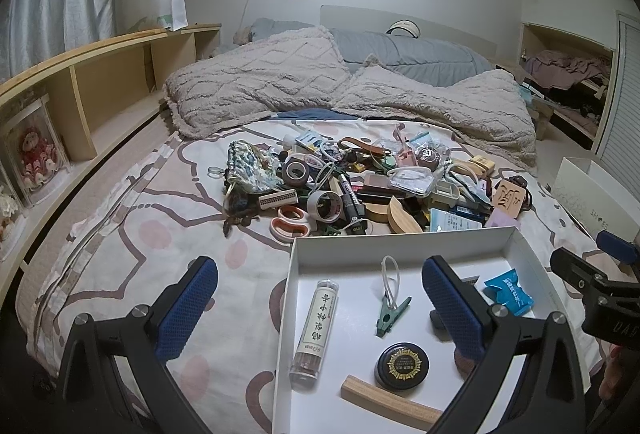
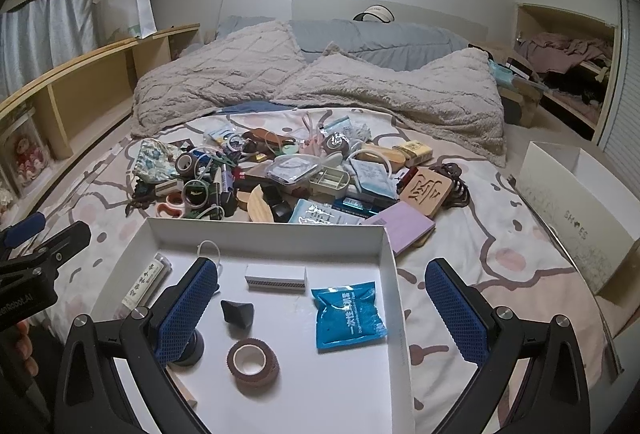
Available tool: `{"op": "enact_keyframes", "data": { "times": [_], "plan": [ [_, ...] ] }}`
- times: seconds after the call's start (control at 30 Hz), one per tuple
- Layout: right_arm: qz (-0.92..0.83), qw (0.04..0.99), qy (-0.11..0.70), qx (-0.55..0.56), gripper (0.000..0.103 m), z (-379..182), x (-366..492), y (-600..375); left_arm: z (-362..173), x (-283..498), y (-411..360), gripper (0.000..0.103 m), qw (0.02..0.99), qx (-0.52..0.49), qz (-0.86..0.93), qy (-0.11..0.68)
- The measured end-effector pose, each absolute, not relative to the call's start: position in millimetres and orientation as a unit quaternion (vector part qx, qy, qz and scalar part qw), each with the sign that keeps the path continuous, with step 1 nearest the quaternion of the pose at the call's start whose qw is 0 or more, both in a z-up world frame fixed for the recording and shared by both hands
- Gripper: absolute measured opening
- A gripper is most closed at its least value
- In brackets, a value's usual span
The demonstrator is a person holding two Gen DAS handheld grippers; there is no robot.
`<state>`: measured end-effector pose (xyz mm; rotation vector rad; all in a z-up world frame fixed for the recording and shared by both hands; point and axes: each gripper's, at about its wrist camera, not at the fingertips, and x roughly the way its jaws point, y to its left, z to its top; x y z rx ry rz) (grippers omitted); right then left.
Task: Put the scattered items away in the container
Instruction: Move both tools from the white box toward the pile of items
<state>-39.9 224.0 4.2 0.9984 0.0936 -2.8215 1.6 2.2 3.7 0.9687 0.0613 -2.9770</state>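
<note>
The left gripper [image 1: 320, 306] and right gripper [image 2: 322, 310] are held wide open, empty, over the white box [image 2: 390, 254]. A round tin [image 2: 191, 348] is half hidden behind the right gripper's left jaw. The clutter pile [image 1: 360, 181] lies beyond.

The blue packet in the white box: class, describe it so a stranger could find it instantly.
Start at the open white box lying on the bed in front of the pile of clutter. Inside, near its right wall, lies the blue packet, flat and crinkled with white lettering. It is the only bright blue item there; its neighbours are a brown tape roll and a pale matchbox.
</note>
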Motion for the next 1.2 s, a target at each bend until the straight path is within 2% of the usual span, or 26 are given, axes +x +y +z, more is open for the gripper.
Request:
{"op": "enact_keyframes", "data": {
  "times": [0.37, 1.2],
  "plan": [
    [-0.931, 0.073, 0.013, 0.358, 0.103, -4.0, -50.8, 233.5, -9.5, -3.7, -18.0, 0.103, 0.021, 0.322, -0.946, 0.027],
    [-0.900, 0.001, -0.031, 0.435, 0.103, -41.3, -99.6, 305.3, -59.1, -15.7, -100.1, 0.103, 0.115, 0.380, -0.916, 0.058]
  ]
}}
